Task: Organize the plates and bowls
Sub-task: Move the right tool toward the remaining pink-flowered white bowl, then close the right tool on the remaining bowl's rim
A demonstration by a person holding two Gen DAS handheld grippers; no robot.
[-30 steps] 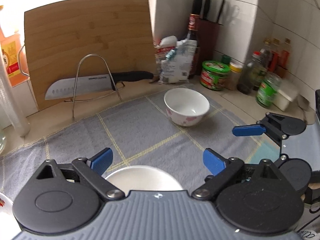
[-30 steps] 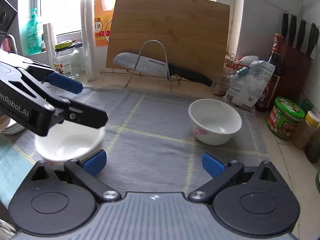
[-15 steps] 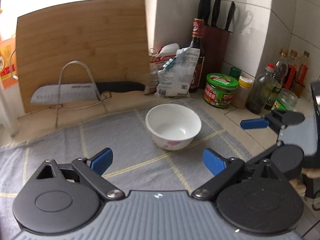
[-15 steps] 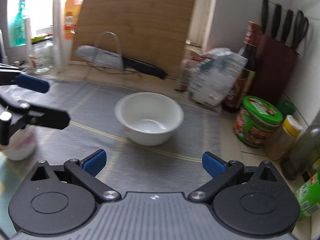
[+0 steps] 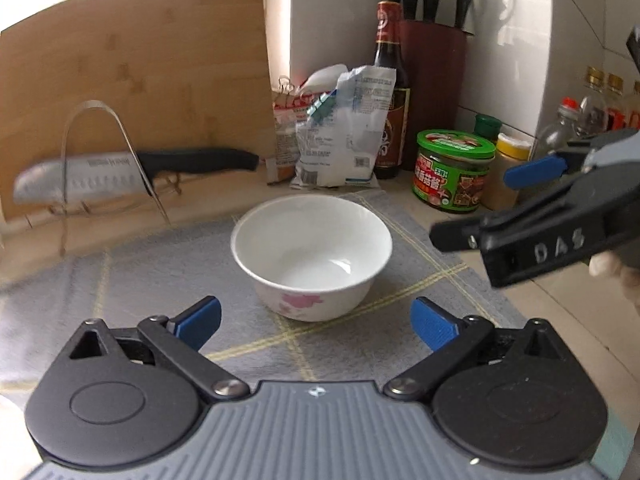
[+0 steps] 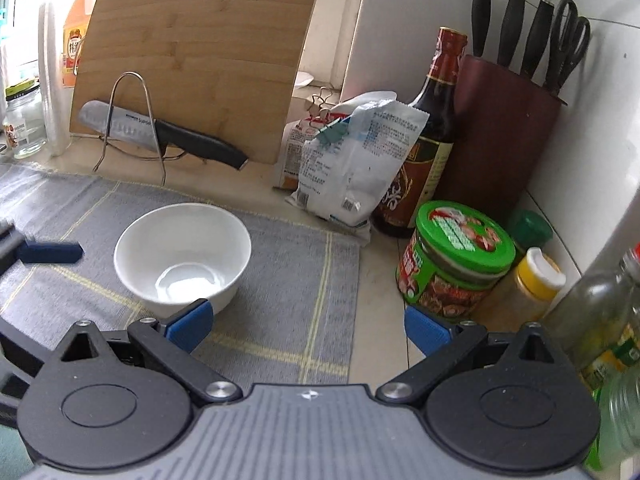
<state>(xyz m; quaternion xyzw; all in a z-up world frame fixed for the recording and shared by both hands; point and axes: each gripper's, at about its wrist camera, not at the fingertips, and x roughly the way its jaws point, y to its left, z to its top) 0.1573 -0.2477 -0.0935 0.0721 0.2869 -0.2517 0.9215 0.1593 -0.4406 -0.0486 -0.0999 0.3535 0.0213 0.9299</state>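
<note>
Left wrist view, step: the left hand-held gripper (image 5: 316, 318) hovers with fingers spread wide and nothing between them, squared up to the white bowl (image 5: 311, 254); this looks like the approach before a grasp.
Left wrist view, bowl: upright on the grey mat (image 5: 132, 280), toward the back right corner of the mat on the desk, just ahead of the fingertips, not touched.
Left wrist view, next move: probably forward and down so the pads straddle the rim, then close.
Right wrist view, step: the right hand-held gripper (image 6: 308, 324) is also wide open and empty, aimed at the mat's right edge, bowl (image 6: 182, 256) ahead and to its left.
Change: a second ago the left view showed a second white dish right under its fingers; that dish is now out of frame, and the bowl sits much nearer and centred.
</note>
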